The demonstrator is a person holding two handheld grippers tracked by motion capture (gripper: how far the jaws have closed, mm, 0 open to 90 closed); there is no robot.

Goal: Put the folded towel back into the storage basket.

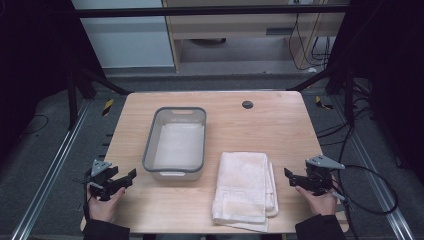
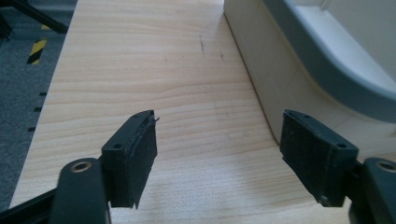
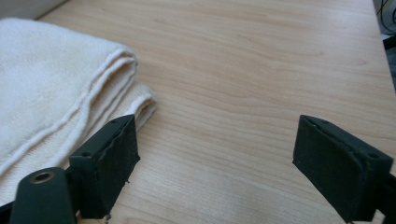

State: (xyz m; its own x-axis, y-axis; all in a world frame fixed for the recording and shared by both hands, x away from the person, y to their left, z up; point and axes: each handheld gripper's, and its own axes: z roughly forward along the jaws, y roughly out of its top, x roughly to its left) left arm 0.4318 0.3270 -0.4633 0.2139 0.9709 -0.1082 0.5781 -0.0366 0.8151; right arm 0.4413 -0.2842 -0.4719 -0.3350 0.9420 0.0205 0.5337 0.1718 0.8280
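- Left tongs [image 1: 122, 180] rest spread and empty at the tabletop's [image 1: 220, 105] near left corner, just left of the grey-rimmed tub [image 1: 176, 141].
- Tub sits between these tongs and the folded towel [image 1: 245, 190], blocking a straight reach.
- Towel lies right of centre, its long axis running near to far.
- Right tongs [image 1: 292, 178], also spread and empty, point at the towel's right edge; this hand is likely nearer.

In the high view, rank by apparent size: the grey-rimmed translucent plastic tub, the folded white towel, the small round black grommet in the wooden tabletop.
1. Grey-rimmed translucent plastic tub and folded white towel: too alike to rank.
2. Small round black grommet, by far the smallest.
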